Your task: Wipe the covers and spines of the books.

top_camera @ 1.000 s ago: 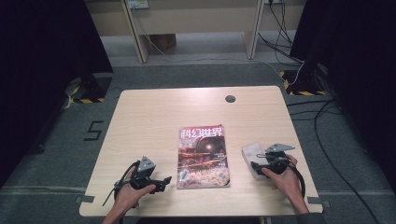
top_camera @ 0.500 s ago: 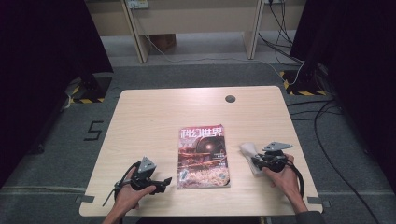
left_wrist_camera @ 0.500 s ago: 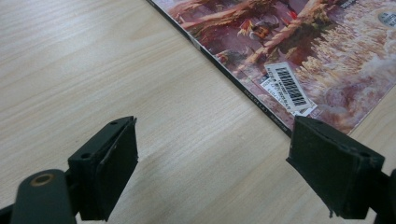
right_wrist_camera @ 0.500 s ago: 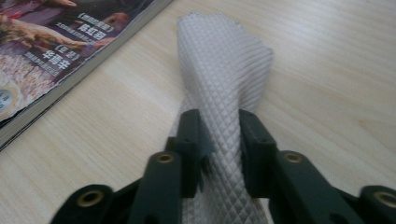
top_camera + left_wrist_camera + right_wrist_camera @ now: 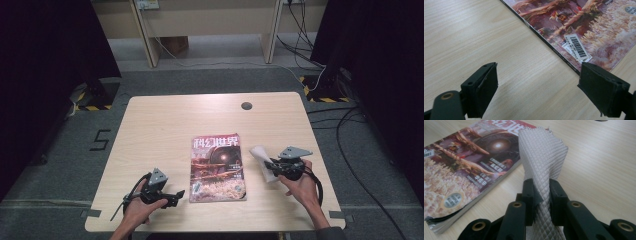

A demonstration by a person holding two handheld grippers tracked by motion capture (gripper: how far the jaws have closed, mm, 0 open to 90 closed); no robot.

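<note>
Right gripper [image 5: 541, 192] had just closed, jaws pinching the white quilted cloth [image 5: 542, 155] (bunched upright) right of the magazine [image 5: 217, 167], left gripper [image 5: 539, 92] spread wide over bare table [image 5: 165, 120] beside the magazine's corner

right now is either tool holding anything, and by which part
The right tool is shut on the white quilted cloth, pinching it at a bunched fold near its lower end. The left tool stands open over bare table, holding nothing.

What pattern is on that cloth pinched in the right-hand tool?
The cloth is pale grey-white with a fine quilted diamond grid, clearest in the right gripper view.
</note>
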